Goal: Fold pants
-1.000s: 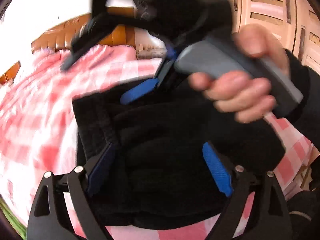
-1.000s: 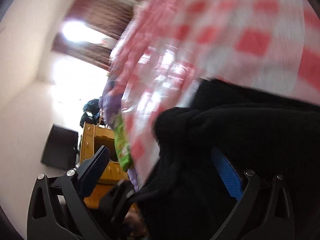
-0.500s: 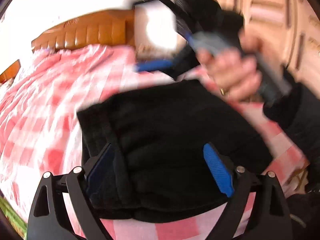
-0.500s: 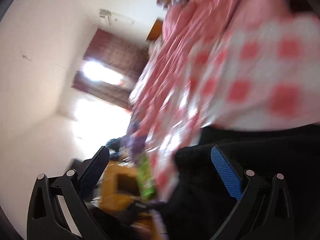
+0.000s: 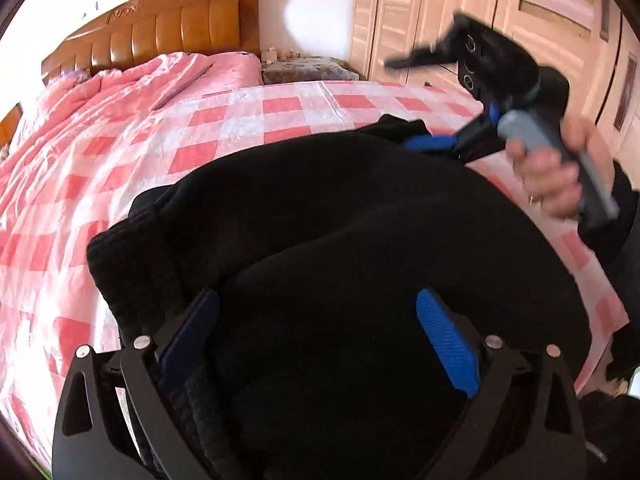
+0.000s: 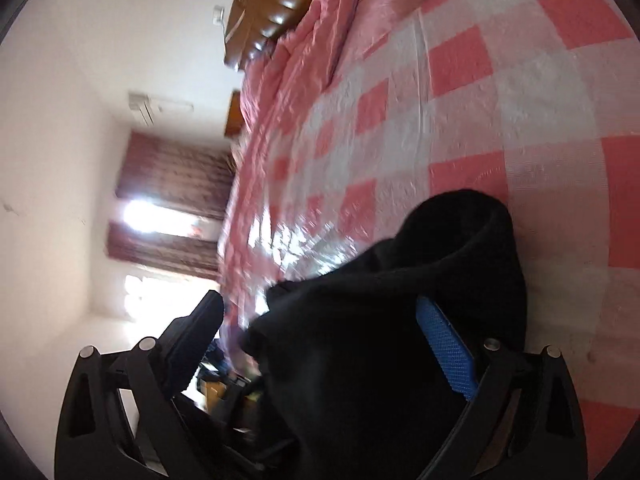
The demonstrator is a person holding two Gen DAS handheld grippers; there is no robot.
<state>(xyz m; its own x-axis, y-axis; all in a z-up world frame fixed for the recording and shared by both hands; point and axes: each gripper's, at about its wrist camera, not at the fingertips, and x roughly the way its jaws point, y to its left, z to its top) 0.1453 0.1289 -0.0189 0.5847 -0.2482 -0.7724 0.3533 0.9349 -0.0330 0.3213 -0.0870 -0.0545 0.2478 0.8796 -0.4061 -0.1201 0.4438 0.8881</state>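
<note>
Listing by view, we record the following.

Left wrist view: our left tool (image 5: 316, 336) stands spread about as wide as it goes, its jaws having just been opening; the black pants (image 5: 340, 232) lie under and between the blue pads, which do not press on the cloth. The pants sit as a folded, bunched bundle on the pink checked bed (image 5: 120, 168), near its close edge, with a ribbed band at the bundle's left. The bundle's long axis runs roughly left to right across this view. At its far right corner we see the right tool (image 5: 436, 142), held by the right hand (image 5: 548, 176); one blue finger lies at the cloth's edge, whether touching we cannot tell. A wooden headboard (image 5: 160, 28) and a wardrobe (image 5: 520, 20) stand beyond.

Right wrist view: the camera is rolled, so the bed rises on the right. The right tool (image 6: 320, 340) shows its jaws wide apart. A raised fold of the pants (image 6: 420, 320) lies between them and against the right blue pad, while the left pad is clear of the cloth; we judge nothing is gripped. A curtained window (image 6: 168, 208) shows at left.

Relation for the coming move, in our judgement: the pants lie directly ahead of and beneath both tools, the left over the near middle, the right at the far corner.
</note>
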